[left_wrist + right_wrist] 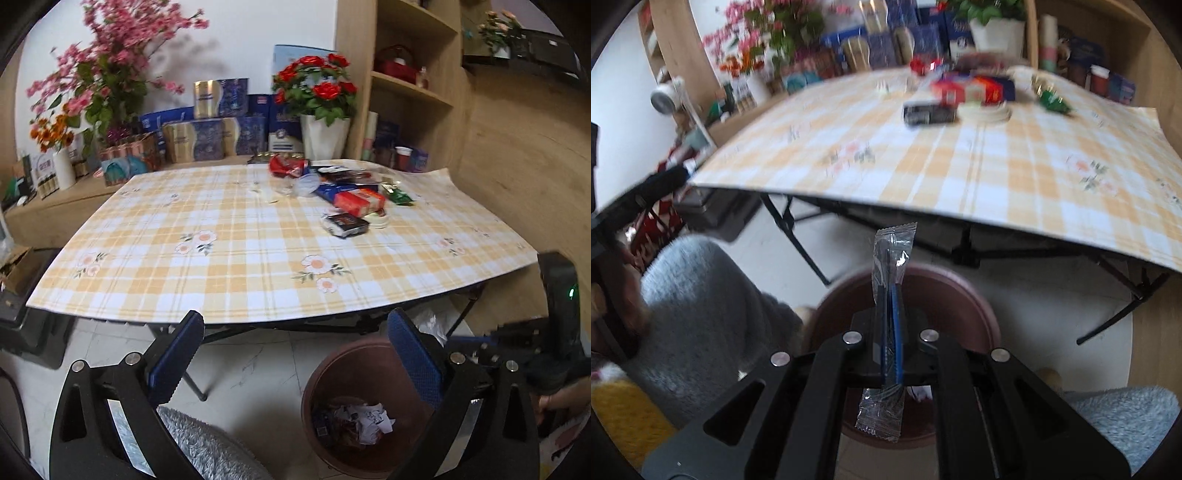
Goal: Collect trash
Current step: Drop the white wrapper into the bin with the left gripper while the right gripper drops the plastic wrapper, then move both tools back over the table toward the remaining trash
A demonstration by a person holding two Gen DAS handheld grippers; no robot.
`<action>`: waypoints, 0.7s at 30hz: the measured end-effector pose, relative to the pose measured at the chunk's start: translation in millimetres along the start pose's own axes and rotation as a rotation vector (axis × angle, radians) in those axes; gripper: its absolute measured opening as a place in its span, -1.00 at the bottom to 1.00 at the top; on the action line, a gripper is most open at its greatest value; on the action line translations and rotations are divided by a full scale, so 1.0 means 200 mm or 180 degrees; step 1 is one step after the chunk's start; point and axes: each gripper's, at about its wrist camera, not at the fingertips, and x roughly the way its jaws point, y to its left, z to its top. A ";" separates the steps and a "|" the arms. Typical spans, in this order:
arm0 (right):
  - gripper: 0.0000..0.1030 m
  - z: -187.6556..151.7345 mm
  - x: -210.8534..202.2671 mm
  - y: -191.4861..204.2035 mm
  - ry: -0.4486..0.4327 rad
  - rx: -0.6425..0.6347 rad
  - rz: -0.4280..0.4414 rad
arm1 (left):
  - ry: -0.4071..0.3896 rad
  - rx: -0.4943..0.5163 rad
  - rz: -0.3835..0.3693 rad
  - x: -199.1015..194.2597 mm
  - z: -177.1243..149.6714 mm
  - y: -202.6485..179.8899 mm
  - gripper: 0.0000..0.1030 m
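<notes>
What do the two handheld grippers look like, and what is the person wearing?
Both the left gripper and right gripper have black linkage arms with round silver pivot screws and slotted cut-outs. Their fingers carry blue textured pads. A black body with a small green light shows at right. The person wears fuzzy grey clothing.

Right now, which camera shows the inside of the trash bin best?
The left wrist view: the trash bin is seen from above, with crumpled paper inside. In the right wrist view the right gripper and its clear wrapper cover most of the bin; only the rim shows.
</notes>
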 end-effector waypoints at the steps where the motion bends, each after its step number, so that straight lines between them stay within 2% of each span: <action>1: -0.87 0.00 0.02 0.00 0.0042 0.0001 -0.0023 | 0.0021 -0.0035 0.0034 0.01 0.00 0.01 0.88; 8: -0.86 -0.02 0.05 0.01 0.0142 -0.0008 -0.0084 | 0.0077 -0.0114 -0.0053 0.02 -0.02 0.04 0.88; 10: -0.76 -0.01 0.05 0.00 0.0137 0.0000 -0.0032 | 0.0062 -0.0133 -0.0061 0.02 -0.02 0.04 0.88; 12: -0.10 0.00 0.03 0.00 0.0091 0.0018 -0.0040 | 0.0048 -0.0157 -0.0071 0.01 -0.02 0.05 0.88; 13: 0.39 0.00 0.02 -0.01 0.0043 0.0021 -0.0041 | 0.0044 -0.0175 -0.0074 0.01 -0.02 0.05 0.88; 15: 0.71 0.01 -0.01 -0.01 -0.0033 0.0030 -0.0038 | 0.0044 -0.0198 -0.0075 0.02 -0.01 0.06 0.88; 17: 0.88 0.01 -0.02 -0.02 -0.0096 0.0069 -0.0099 | 0.0049 -0.0222 -0.0070 0.02 -0.01 0.06 0.88; 21: 0.89 0.02 -0.02 -0.04 -0.0093 0.0135 -0.0199 | 0.0067 -0.0261 -0.0067 0.03 -0.01 0.07 0.88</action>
